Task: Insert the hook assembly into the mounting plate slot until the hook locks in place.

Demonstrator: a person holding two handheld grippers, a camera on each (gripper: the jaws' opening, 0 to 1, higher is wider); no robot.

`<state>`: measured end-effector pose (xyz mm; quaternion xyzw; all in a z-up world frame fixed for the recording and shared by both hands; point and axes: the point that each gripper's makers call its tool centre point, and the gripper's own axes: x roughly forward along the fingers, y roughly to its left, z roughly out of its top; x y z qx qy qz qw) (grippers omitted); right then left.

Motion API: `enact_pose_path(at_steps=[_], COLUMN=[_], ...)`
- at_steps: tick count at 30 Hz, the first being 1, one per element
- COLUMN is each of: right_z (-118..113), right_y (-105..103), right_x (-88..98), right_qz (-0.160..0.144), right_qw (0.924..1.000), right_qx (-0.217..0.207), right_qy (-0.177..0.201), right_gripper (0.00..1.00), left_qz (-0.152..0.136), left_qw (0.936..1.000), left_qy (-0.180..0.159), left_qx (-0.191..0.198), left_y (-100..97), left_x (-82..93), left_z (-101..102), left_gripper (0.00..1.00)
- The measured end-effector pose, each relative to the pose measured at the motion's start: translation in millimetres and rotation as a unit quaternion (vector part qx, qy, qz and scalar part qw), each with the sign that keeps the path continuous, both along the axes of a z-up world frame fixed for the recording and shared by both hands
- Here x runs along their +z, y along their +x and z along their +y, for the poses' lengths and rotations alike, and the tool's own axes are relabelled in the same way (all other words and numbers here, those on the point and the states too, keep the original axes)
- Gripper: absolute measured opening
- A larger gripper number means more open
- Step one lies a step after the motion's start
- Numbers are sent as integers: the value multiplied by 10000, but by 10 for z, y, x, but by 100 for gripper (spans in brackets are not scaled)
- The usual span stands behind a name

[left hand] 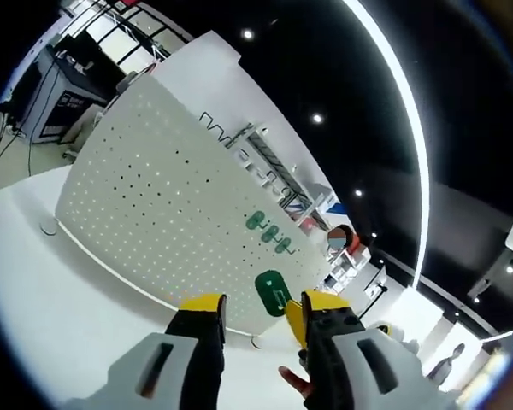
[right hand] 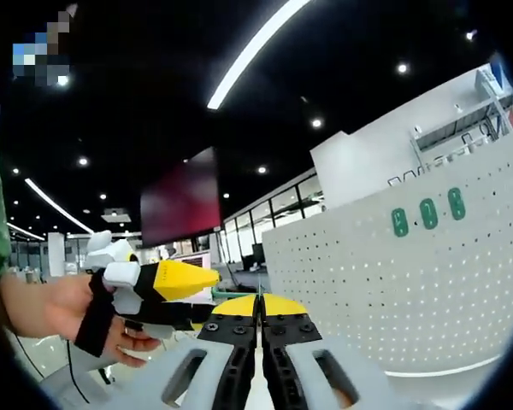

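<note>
White tabletop (left hand: 60,299) carries a large white perforated pegboard panel (left hand: 162,213), standing upright and tilted across the left gripper view; dark ceiling with a long light strip (left hand: 402,111) lies behind. Three small green oval mounting plates (left hand: 270,233) sit in a row on the panel face. A fourth, larger green oval hook plate (left hand: 272,291) sits lower on the panel, just above its bottom edge. Wire hooks (left hand: 239,137) hang higher up on the panel.

Left gripper (left hand: 255,309): yellow-tipped jaws apart, nothing between them, larger green plate seen in the gap beyond them.

Right gripper (right hand: 258,306): yellow tips pressed together, nothing visible between. Right gripper view shows the left gripper held in a person's hand (right hand: 56,312), and the pegboard to the right with the three green plates (right hand: 427,213).
</note>
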<state>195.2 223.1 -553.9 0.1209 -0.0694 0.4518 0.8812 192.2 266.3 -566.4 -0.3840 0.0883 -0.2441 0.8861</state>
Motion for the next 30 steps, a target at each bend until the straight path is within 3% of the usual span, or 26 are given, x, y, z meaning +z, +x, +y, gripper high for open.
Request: enact_pose_path(at_steps=[7, 30], right_z=[18, 25], right_y=[-44, -79], right_x=[13, 20], right_qz=[-93, -343], right_qw=[9999, 9993], right_qx=[69, 152], right_qy=[30, 63], right_gripper=[0, 0], left_qz=[13, -22], left_qw=[9999, 9999], left_qy=[-114, 6], left_qx=[-28, -133], left_y=[25, 80], left_x=[32, 45], left_z=[-26, -140], left_gripper=[31, 14])
